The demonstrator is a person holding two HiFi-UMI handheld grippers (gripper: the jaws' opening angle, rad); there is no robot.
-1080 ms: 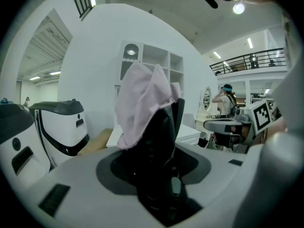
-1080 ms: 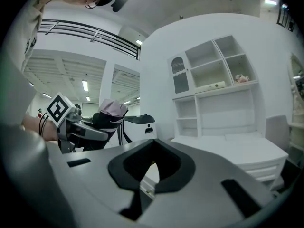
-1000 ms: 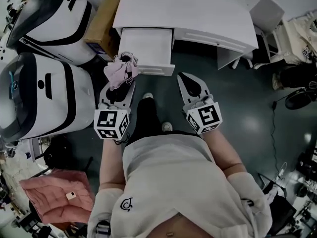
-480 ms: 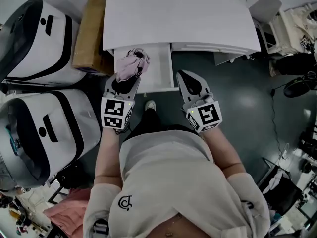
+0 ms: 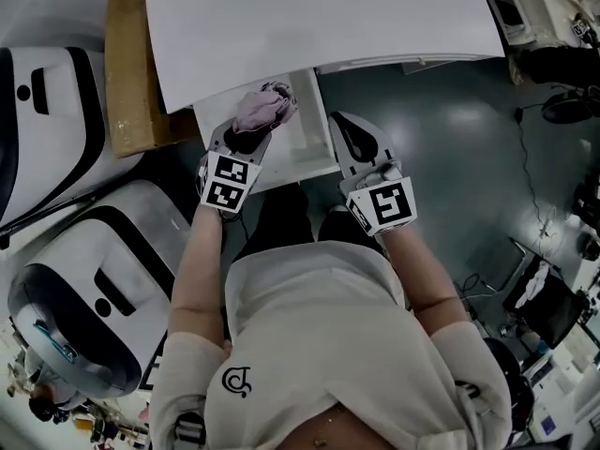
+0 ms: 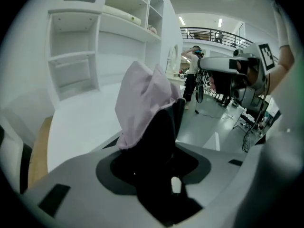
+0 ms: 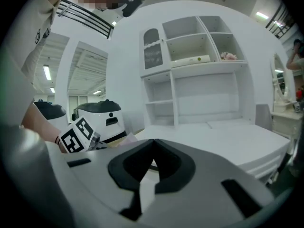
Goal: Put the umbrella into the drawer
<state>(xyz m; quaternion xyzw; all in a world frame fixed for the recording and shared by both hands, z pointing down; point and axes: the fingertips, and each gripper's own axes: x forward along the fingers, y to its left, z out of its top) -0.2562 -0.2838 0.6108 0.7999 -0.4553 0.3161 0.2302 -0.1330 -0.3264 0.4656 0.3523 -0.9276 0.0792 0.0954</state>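
A folded pink umbrella [image 5: 265, 109] with a black handle hangs over the open white drawer [image 5: 307, 146] under the desk's front edge. My left gripper [image 5: 251, 129] is shut on it. In the left gripper view the pink fabric of the umbrella [image 6: 142, 103] stands up between the jaws, and the black handle fills the gap in my left gripper [image 6: 154, 129]. My right gripper [image 5: 339, 120] hovers at the drawer's right front corner, shut and with nothing in it. The right gripper view shows my right gripper [image 7: 153, 142] with its tips touching.
The white desk top [image 5: 319, 17] spans the top, with a shelf unit [image 7: 199, 75] standing on it. A cardboard box [image 5: 127, 73] lies left of the drawer. White-and-black machines [image 5: 84, 279] stand on the floor at left. Dark floor [image 5: 441, 139] lies to the right.
Both grippers moved forward toward the desk. The left one carried the umbrella from in front of the drawer to over its open inside. The right stayed shut.
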